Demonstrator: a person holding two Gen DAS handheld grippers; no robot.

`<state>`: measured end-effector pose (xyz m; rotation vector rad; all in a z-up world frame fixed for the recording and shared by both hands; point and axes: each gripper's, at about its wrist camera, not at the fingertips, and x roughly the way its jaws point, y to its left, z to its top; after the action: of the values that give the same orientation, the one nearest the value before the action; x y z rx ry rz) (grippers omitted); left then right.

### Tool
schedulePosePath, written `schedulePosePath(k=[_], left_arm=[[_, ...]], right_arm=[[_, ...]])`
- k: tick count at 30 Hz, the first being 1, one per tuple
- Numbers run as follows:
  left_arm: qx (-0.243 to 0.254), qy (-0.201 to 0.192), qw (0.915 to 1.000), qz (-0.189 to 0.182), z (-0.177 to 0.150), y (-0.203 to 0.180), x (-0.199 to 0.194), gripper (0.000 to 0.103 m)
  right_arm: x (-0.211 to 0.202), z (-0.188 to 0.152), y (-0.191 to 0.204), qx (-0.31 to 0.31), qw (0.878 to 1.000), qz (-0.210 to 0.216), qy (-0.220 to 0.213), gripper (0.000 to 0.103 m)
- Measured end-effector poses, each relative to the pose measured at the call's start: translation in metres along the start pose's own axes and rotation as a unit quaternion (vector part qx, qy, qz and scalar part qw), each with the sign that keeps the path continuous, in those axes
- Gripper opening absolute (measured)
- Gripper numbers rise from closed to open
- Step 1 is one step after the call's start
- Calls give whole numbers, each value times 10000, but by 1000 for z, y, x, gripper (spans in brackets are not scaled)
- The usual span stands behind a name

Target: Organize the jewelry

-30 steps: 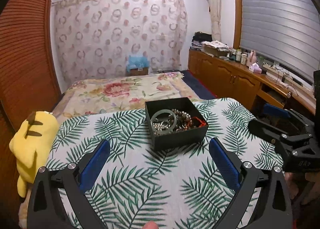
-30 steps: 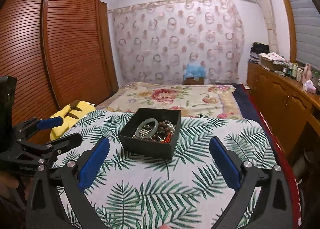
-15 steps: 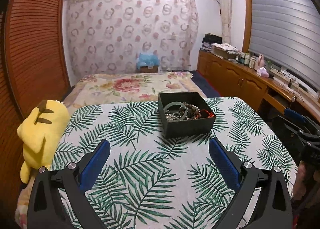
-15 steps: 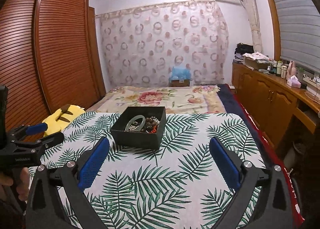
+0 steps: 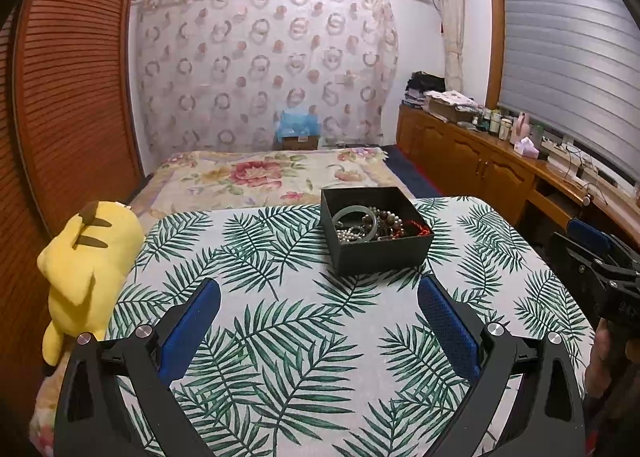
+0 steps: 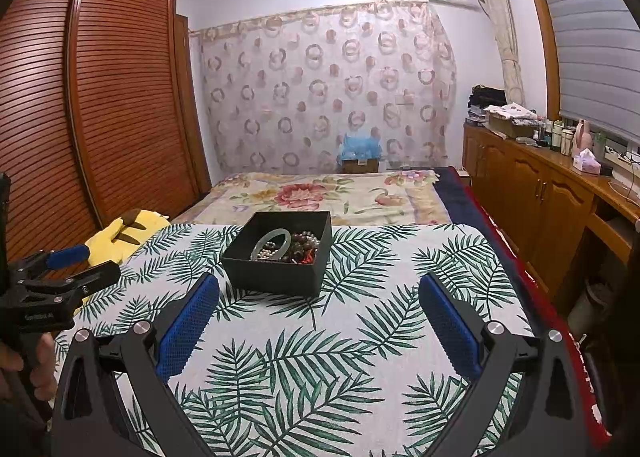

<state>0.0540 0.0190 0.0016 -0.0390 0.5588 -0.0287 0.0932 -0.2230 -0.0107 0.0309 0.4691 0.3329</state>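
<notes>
Jewelry point(image 5: 372, 225) heaped in an open black box point(image 5: 380, 253) on the leaf-print desk point(image 5: 280, 337).
A pale green bangle point(image 6: 276, 241) lies on pearl, brown and red bead strands, all inside the box, as tidying would leave them. Left claw point(image 5: 318, 311) and right claw point(image 6: 318, 311) hang well short of it, jaws spread wide, holding nothing.

Both grippers are hanging empty. The left gripper point(image 5: 319, 313) is spreading its blue-padded fingers point(image 5: 188, 331) wide apart, and the right gripper point(image 6: 319, 315) is sitting just as wide. A hand point(image 6: 28, 367) is gripping the left one's handle, low at the left edge of the right wrist view.
</notes>
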Motion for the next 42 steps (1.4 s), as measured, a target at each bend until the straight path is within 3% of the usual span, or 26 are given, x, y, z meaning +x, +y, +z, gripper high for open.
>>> schedulePosePath(k=[42], left_arm=[[58,-67,9999,54,2,-2,-7,95]], right_arm=[[4,-6,1,0,10000,-3,9,101]])
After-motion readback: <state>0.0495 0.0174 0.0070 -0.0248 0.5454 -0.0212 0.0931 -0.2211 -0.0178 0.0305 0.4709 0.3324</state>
